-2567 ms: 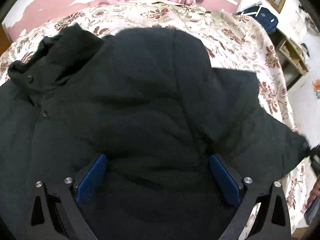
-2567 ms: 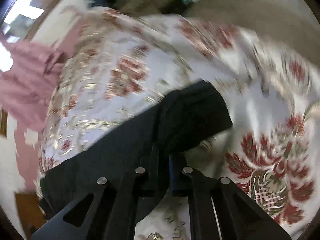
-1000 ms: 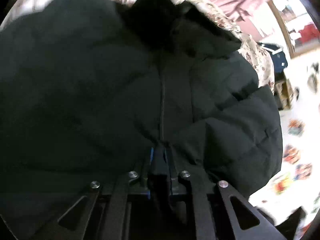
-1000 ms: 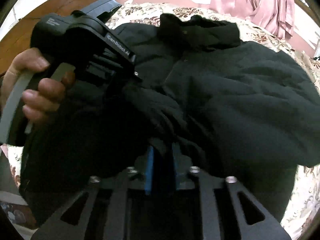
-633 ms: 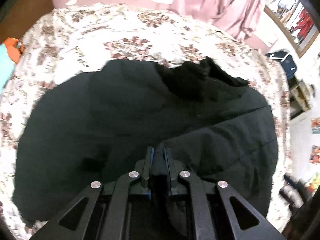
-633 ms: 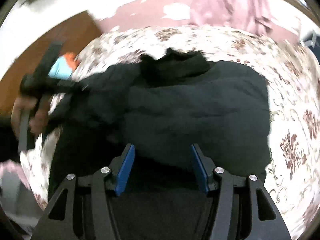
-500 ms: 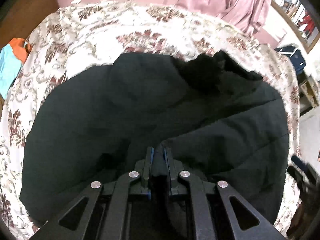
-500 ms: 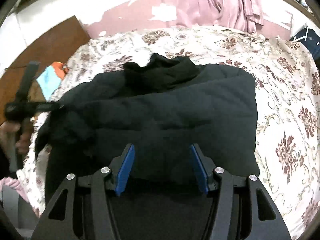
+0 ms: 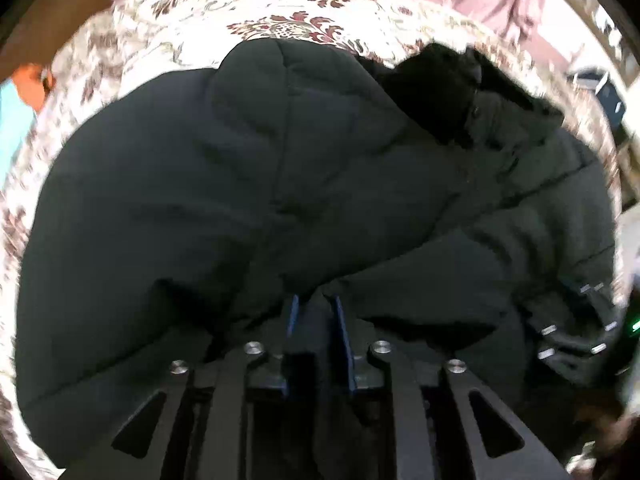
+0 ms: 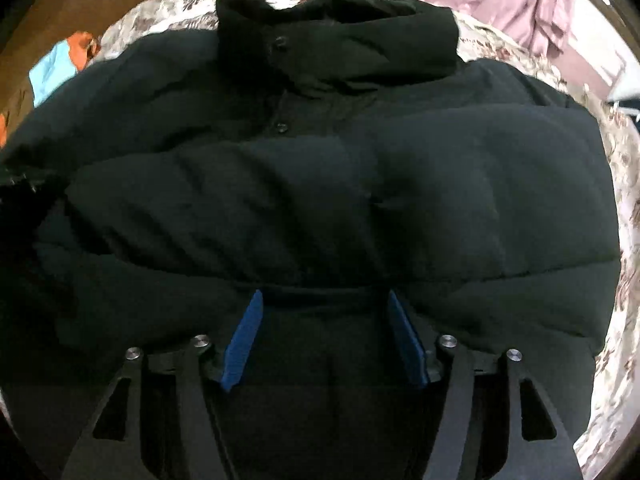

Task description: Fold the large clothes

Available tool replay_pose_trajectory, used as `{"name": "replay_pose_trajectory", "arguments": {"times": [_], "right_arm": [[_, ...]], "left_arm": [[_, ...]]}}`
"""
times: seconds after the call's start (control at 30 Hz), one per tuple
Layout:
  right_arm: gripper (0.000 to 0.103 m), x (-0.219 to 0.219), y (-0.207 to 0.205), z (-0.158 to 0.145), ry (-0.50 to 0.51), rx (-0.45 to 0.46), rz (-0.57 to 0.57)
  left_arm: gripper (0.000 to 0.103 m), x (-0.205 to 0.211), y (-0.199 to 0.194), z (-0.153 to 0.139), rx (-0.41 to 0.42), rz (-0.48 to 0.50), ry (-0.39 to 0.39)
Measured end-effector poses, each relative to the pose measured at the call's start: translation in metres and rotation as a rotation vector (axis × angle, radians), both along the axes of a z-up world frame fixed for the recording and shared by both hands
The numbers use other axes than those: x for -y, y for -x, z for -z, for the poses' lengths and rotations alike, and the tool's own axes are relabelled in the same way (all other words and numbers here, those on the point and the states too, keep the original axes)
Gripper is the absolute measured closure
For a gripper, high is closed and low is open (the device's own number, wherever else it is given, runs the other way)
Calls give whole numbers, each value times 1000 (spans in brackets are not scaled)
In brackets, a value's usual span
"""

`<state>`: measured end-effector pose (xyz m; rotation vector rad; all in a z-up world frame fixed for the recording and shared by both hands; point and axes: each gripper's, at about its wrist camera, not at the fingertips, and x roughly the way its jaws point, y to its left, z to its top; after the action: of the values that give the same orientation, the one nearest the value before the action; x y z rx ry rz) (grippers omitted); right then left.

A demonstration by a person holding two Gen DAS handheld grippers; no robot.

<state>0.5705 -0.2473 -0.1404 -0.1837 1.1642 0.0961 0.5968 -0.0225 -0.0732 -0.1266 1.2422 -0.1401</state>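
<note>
Both grippers lower since 0.5 s ago; left gripper (image 9: pixel 316 316) jaws clamped on jacket (image 10: pixel 320 200) fold, right gripper (image 10: pixel 324 320) jaws apart; bed (image 9: pixel 192 28) beneath.

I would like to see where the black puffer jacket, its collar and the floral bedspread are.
black puffer jacket (image 10: pixel 480 200): right wrist view, on the folded-over quilted sleeve.
collar (image 10: pixel 360 28): right wrist view, on the collar's upper band.
floral bedspread (image 9: pixel 288 24): left wrist view, on a red flower beyond the jacket.
</note>
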Motion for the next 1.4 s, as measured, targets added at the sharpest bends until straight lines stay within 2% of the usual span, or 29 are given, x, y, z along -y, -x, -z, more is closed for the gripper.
{"name": "replay_pose_trajectory", "arguments": {"times": [0.07,0.13,0.2,0.23,0.27,0.33,0.37,0.43,0.57,0.67,0.8,0.87,0.97,1.0,1.1,1.27,1.4], "right_arm": [[38,-7,3,3,37,10,-12],[33,-9,4,0,30,10,-1],[27,-6,6,-9,-43,2,32],[26,-4,9,-16,-105,5,53],[26,-3,12,-23,-155,10,64],[18,-7,17,-34,-211,24,74],[15,-12,22,-42,-232,40,75],[13,-27,28,-52,-259,44,54],[13,-51,37,-65,-295,41,9],[12,-76,39,-74,-309,40,-39],[11,-115,52,-88,-241,81,-121],[11,-129,52,-90,-159,96,-146],[11,-138,48,-89,-51,108,-121],[11,-138,45,-88,-41,102,-99],[11,-134,36,-81,-44,66,-49],[11,-136,32,-63,2,43,-35],[11,-142,31,-50,29,29,-27]], "left_arm": [[79,-12,6,-1,-13,-43,97],[77,-28,13,-5,-27,-99,200],[76,-43,26,-11,-26,-153,309],[70,-50,34,-15,-21,-181,360],[63,-60,45,-21,-10,-220,410],[13,-78,63,-30,15,-304,474],[9,-88,74,-34,34,-358,508],[8,-109,96,-38,39,-453,555],[3,-149,142,-37,0,-620,520],[0,-179,172,-35,3,-741,458],[0,-219,204,-25,4,-881,421],[0,-241,220,-14,-3,-992,409],[0,-273,240,4,4,-1167,413],[0,-285,244,11,13,-1215,420],[0,-310,242,29,-1,-1258,480],[0,-323,234,63,-67,-1362,637],[0,-308,222,78,-137,-1401,647]]}}
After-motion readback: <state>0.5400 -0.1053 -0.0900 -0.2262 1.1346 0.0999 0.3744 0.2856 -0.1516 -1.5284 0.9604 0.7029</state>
